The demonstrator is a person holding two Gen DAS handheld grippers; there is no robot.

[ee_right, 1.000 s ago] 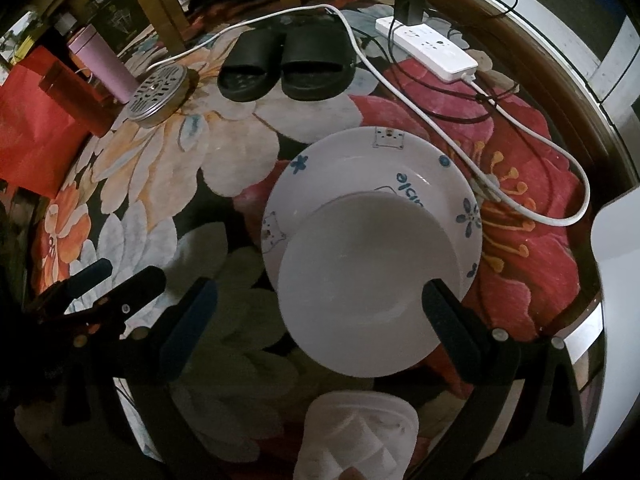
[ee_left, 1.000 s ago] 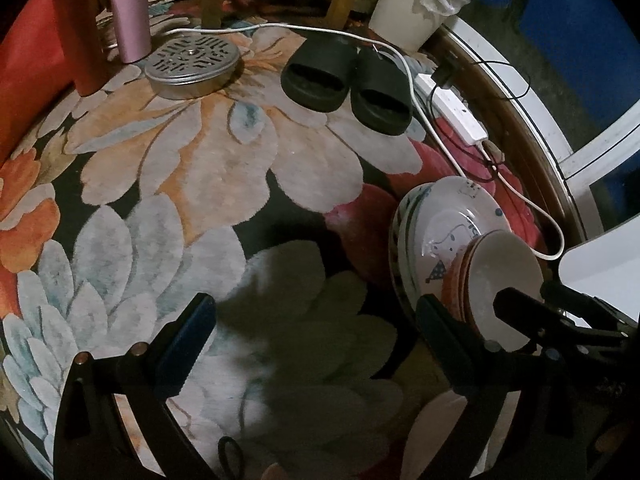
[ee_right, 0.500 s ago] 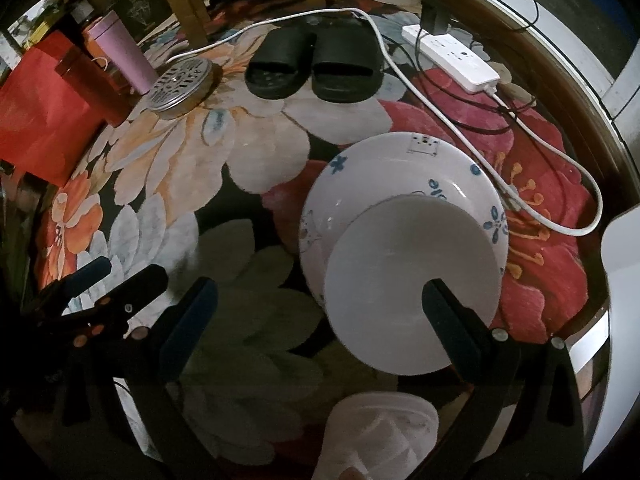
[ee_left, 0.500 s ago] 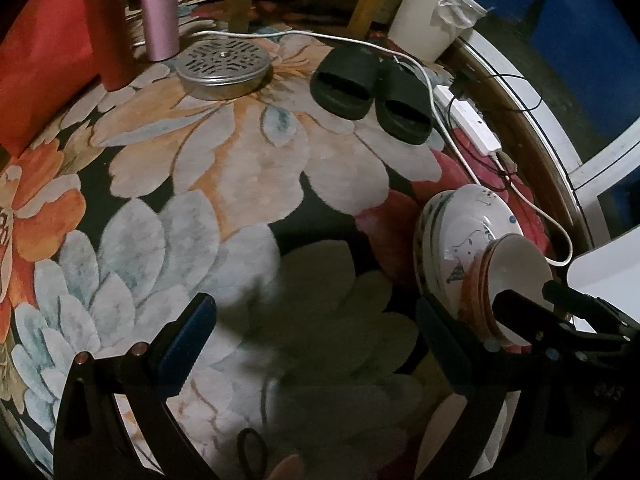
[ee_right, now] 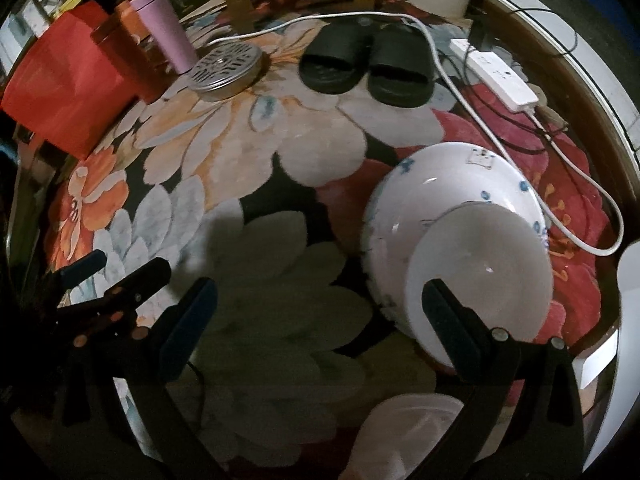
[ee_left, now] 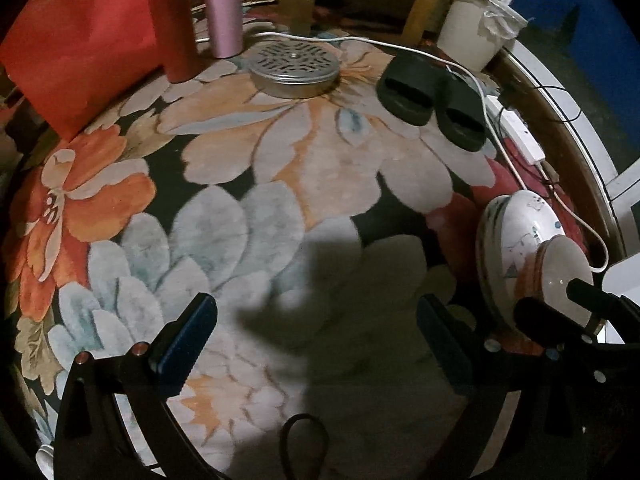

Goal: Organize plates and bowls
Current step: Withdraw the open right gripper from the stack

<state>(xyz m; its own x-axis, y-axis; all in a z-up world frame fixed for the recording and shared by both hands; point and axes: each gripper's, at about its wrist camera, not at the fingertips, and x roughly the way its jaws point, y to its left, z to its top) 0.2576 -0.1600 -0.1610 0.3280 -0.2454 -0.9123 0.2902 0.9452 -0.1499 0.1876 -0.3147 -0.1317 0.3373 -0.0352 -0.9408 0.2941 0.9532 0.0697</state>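
Left wrist view: the left gripper (ee_left: 316, 344) hangs over the flowered rug (ee_left: 248, 184) with its two fingers spread wide and nothing between them. One patterned plate (ee_left: 516, 232) with one bowl (ee_left: 564, 264) on it lies at the right edge. Two black slippers (ee_left: 432, 100), two tumblers (ee_left: 200, 16) and one round metal lid (ee_left: 294, 66) sit farther off.

Right wrist view: the right gripper (ee_right: 318, 320) is also spread apart and empty. Its right finger (ee_right: 452, 332) overlaps the bowl's (ee_right: 480, 276) near rim; whether they touch, I cannot tell. One white power strip (ee_right: 496, 76) lies beyond the plate (ee_right: 432, 184).

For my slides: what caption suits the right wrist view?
Open right gripper beside a plain bowl nested in a patterned plate on floral carpet.
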